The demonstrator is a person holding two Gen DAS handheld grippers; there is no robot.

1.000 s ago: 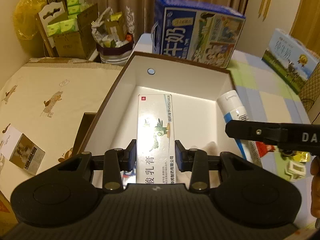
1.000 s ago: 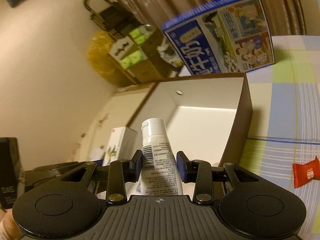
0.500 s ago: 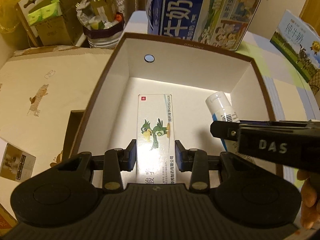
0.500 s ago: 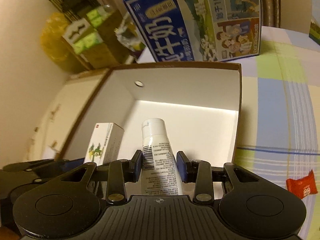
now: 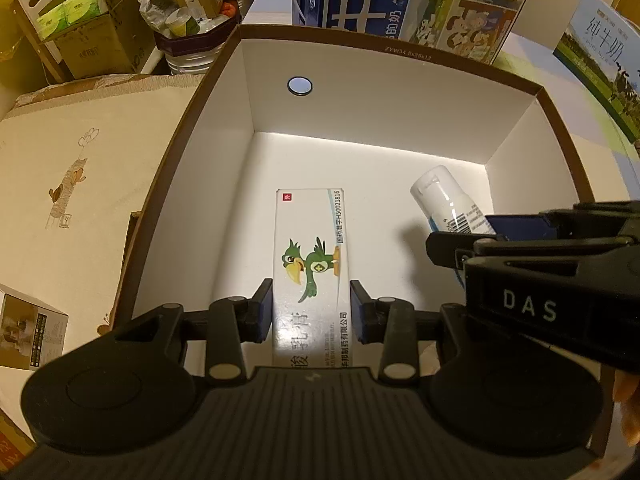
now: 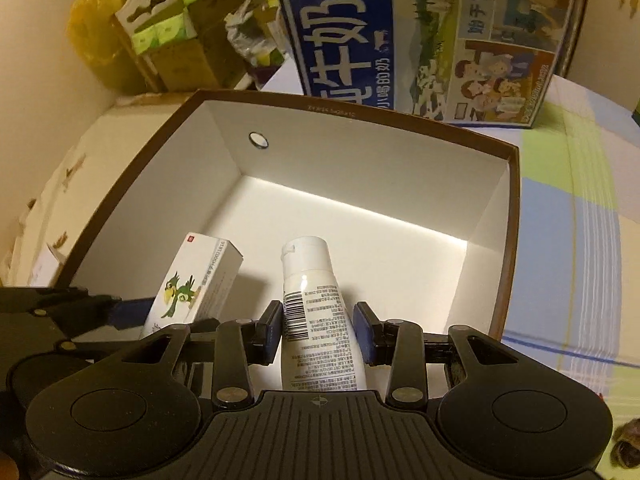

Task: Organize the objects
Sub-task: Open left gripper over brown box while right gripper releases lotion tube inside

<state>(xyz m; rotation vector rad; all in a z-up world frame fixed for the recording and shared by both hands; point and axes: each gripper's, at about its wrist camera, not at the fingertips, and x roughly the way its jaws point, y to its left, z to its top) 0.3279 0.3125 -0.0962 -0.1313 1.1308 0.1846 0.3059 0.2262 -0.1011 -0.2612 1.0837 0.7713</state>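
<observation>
The left claw [image 5: 311, 307] clamps the parrot-printed ointment carton [image 5: 310, 264] over the white-lined box [image 5: 360, 92]; to its right, the right claw [image 6: 316, 330] pinches the white tube [image 6: 314, 316], cap forward. Only the right view shows the tube's barcode clearly. Both items' rear ends are hidden; whether either touches the floor seems unclear
</observation>
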